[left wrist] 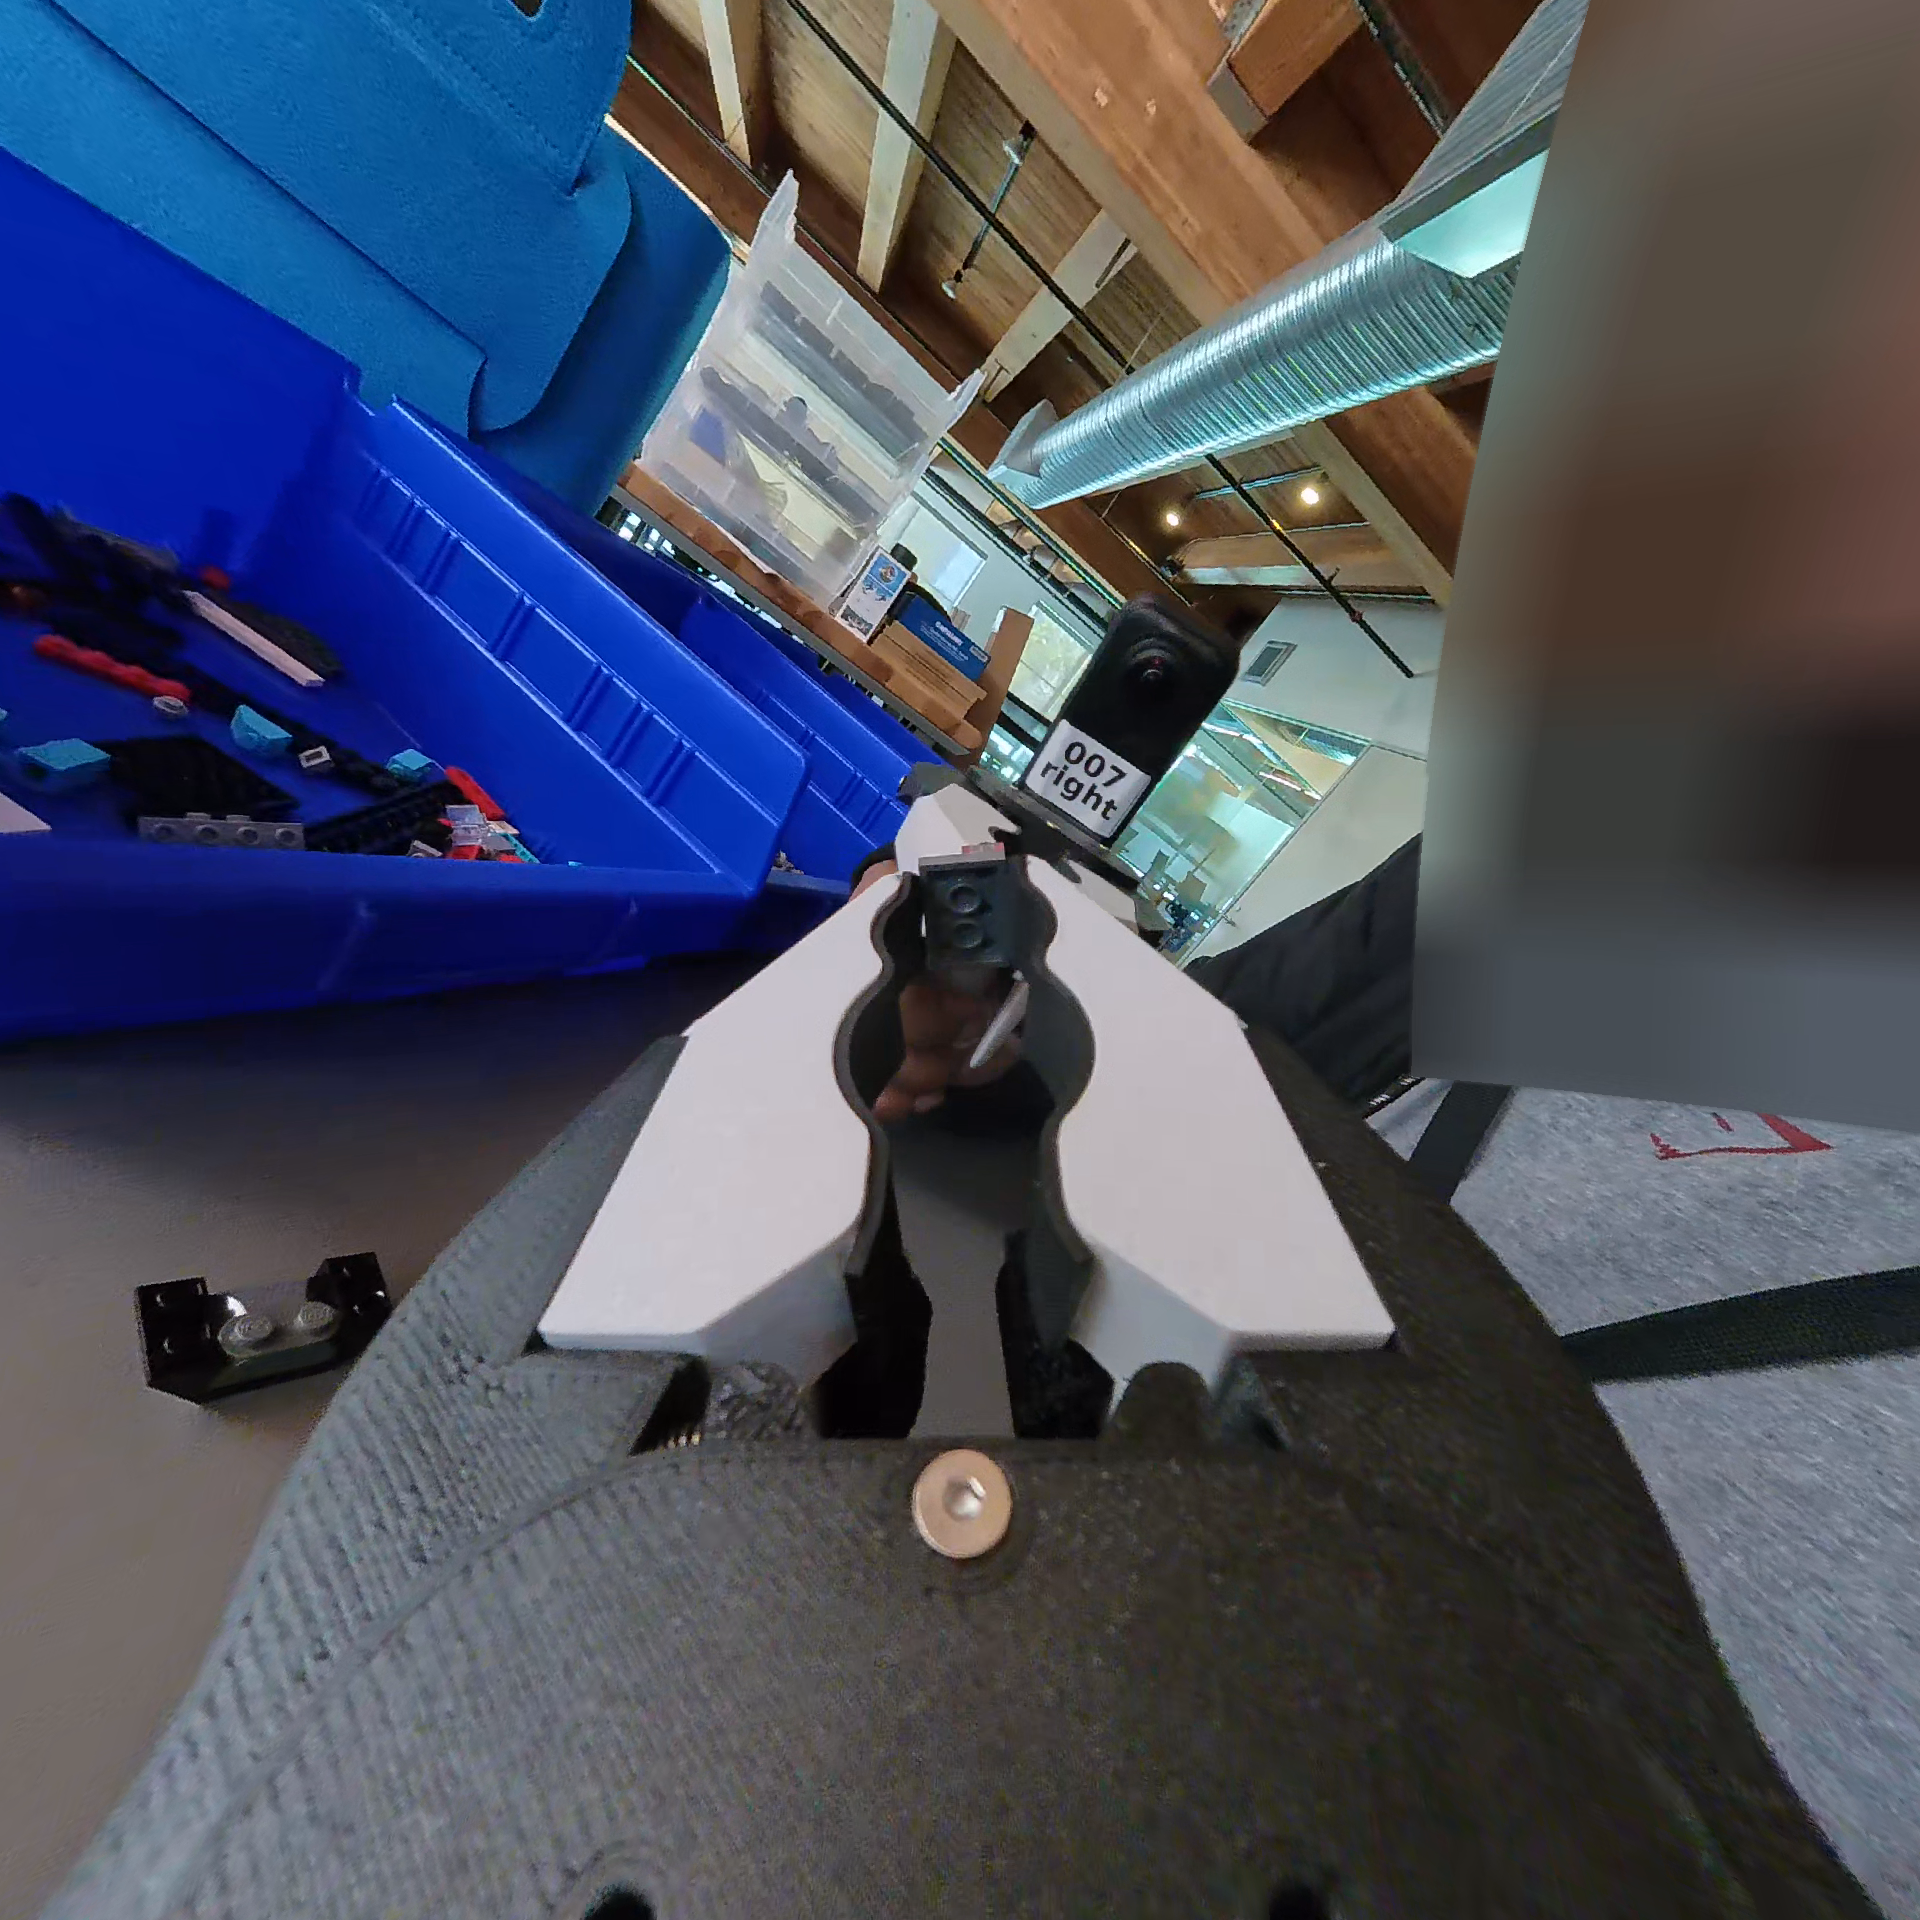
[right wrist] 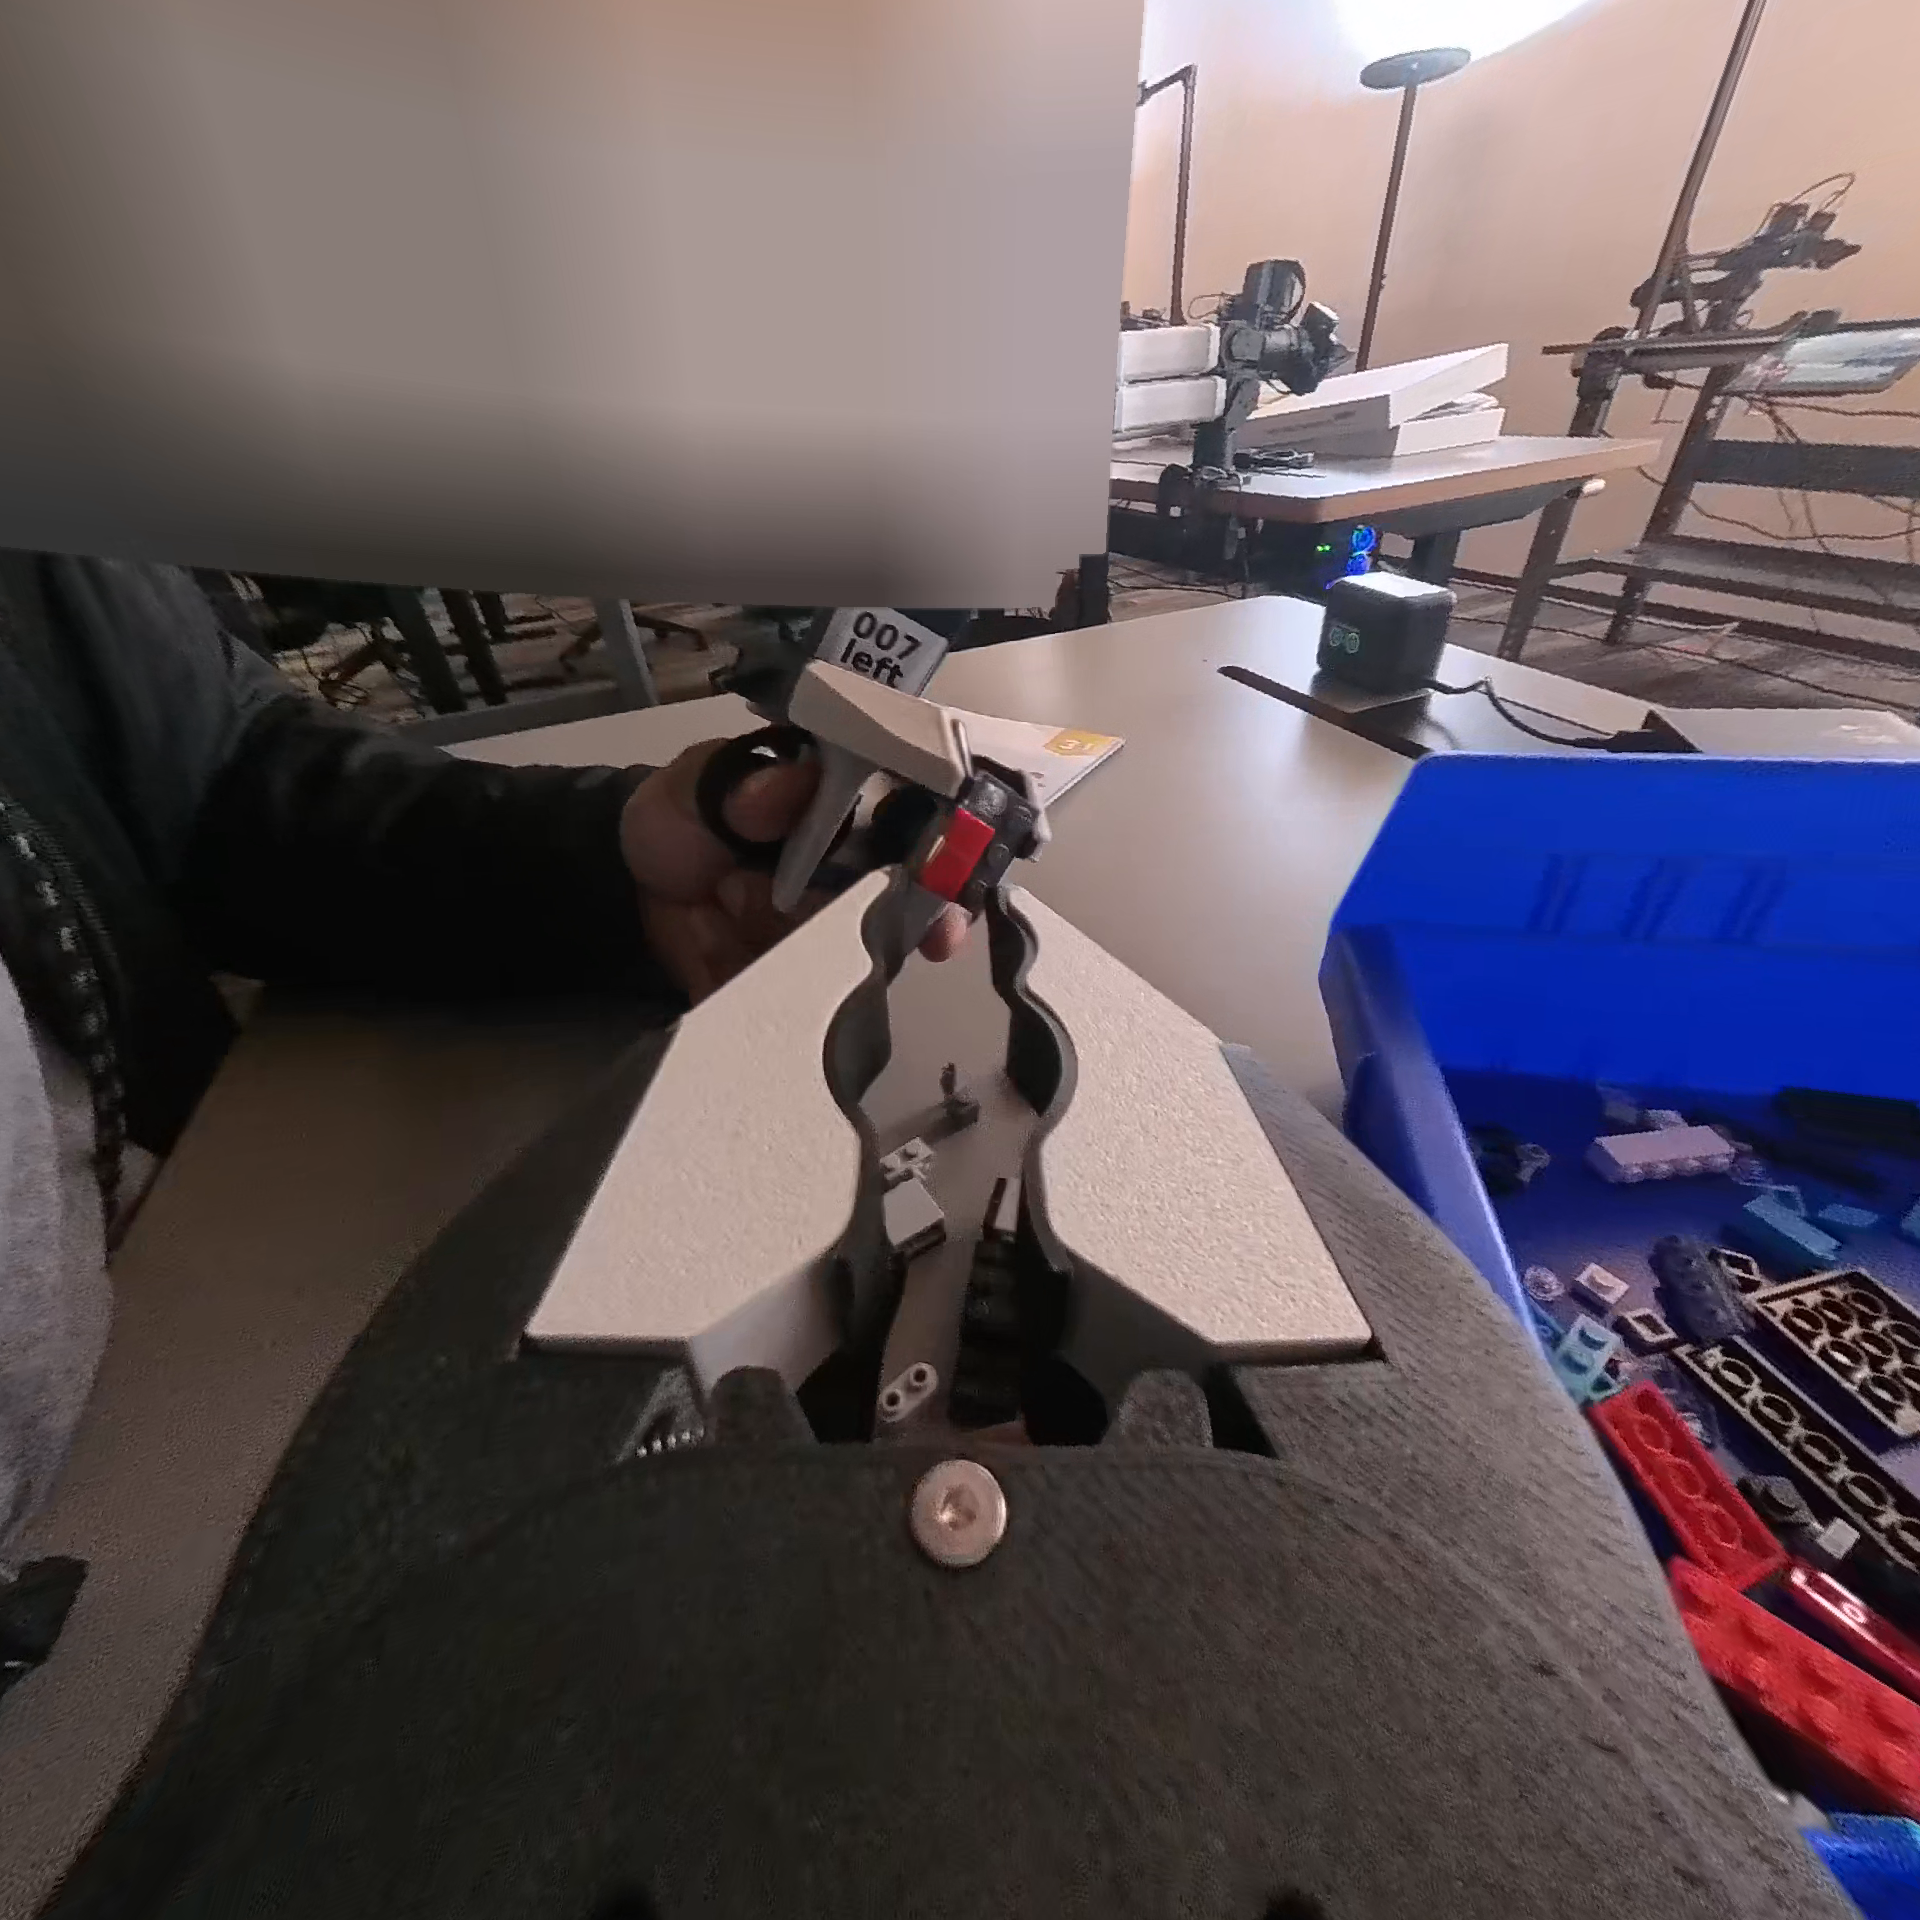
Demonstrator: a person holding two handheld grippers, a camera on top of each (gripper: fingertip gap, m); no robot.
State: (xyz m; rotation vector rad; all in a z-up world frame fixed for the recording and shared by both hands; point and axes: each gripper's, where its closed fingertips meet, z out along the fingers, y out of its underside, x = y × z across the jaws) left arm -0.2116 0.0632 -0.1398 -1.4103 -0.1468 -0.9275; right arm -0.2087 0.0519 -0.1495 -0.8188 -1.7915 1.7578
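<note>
My left gripper (left wrist: pixel 968 904) is shut on a small dark grey brick assembly (left wrist: pixel 966 914), held above the grey table. In the right wrist view the left gripper (right wrist: pixel 987 831) holds this assembly (right wrist: pixel 1003 847), which has a red piece (right wrist: pixel 958 850) on the side facing me. My right gripper (right wrist: pixel 943 891) has its tips a narrow gap apart, right at the lower end of the red piece. I cannot tell whether they press it. The right gripper (left wrist: pixel 966 831) shows just behind the assembly in the left wrist view.
A blue bin (left wrist: pixel 416 914) with several loose bricks stands left of the left gripper; it is at the right in the right wrist view (right wrist: pixel 1558 883). A black brick assembly (left wrist: pixel 260 1320) and small grey pieces (right wrist: pixel 914 1153) lie on the table. A booklet (right wrist: pixel 1070 753) lies farther back. The tips of both grippers are at nearly the same place.
</note>
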